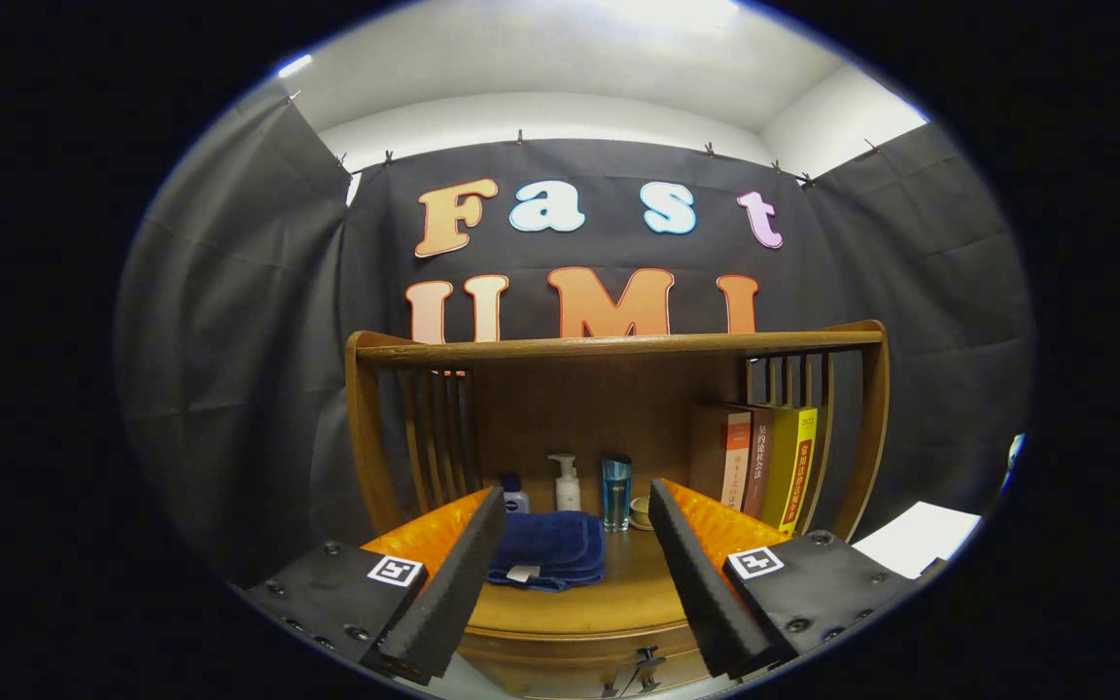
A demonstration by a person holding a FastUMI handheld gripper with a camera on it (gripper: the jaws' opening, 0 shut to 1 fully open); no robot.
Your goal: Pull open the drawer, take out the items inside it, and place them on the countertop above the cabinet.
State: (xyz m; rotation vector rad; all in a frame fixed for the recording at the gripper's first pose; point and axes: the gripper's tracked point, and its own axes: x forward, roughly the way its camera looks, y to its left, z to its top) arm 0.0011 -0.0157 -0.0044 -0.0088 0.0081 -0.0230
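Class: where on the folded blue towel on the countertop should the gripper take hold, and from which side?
Probably the towel's near folded edge, approached from the front. That edge faces the open gripper, lies between its fingers, and is unobstructed; the bottles stand behind it.

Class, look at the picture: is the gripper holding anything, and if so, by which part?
Nothing is held: the hand-held gripper is open, fingers apart above the blue towel.

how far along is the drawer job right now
Nothing looks done: the drawer front under the countertop appears closed. In hand: nothing; the gripper has its jaws open, empty, facing the cabinet. A blue towel and bottles sit on top. Left: pulling it open, taking out items and placing them.
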